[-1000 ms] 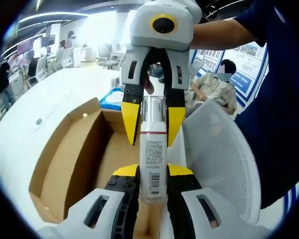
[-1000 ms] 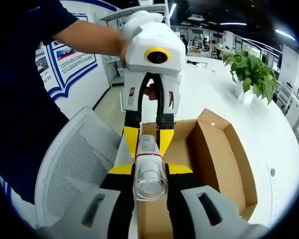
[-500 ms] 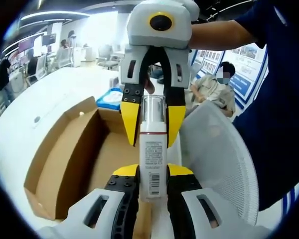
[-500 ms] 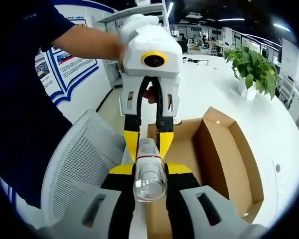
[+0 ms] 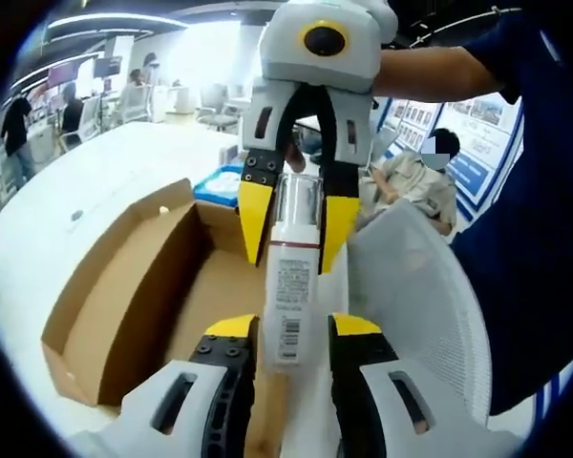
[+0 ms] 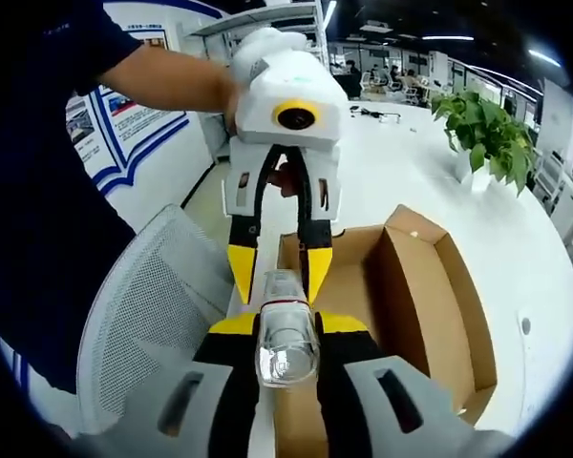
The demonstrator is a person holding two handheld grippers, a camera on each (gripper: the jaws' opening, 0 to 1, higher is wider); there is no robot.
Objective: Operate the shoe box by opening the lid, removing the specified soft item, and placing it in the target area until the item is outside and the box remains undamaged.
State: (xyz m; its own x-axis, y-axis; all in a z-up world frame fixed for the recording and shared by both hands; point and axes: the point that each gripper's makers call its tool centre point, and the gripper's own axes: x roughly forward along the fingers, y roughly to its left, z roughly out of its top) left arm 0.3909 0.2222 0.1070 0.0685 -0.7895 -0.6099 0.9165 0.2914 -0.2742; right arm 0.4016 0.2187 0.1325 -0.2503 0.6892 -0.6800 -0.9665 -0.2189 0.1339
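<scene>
While the two grippers meet nose to nose, a white bottle hangs level between them, lined up over the chair-side edge of the open cardboard box. In the left gripper view, the left gripper has its yellow-tipped jaws spread, with a sliver of daylight on each side of the bottle's labelled body, barcode facing up. Across from it the right gripper reaches in from the top, a hand behind it, jaws flanking the clear cap end. Switch to the right gripper view and it's plain: the right gripper is clamped tight on that clear cap, the bottle pointing straight away from the lens. The left gripper faces it, and its tongs stand wide of the far end, the one on the chair side well clear. So the bottle is carried by the right side alone, up out of the box, whose brown inside shows bare where it can be seen. A white mesh chair sits just beside the box, which rests on a white table. A green plant stands further along the tabletop.
</scene>
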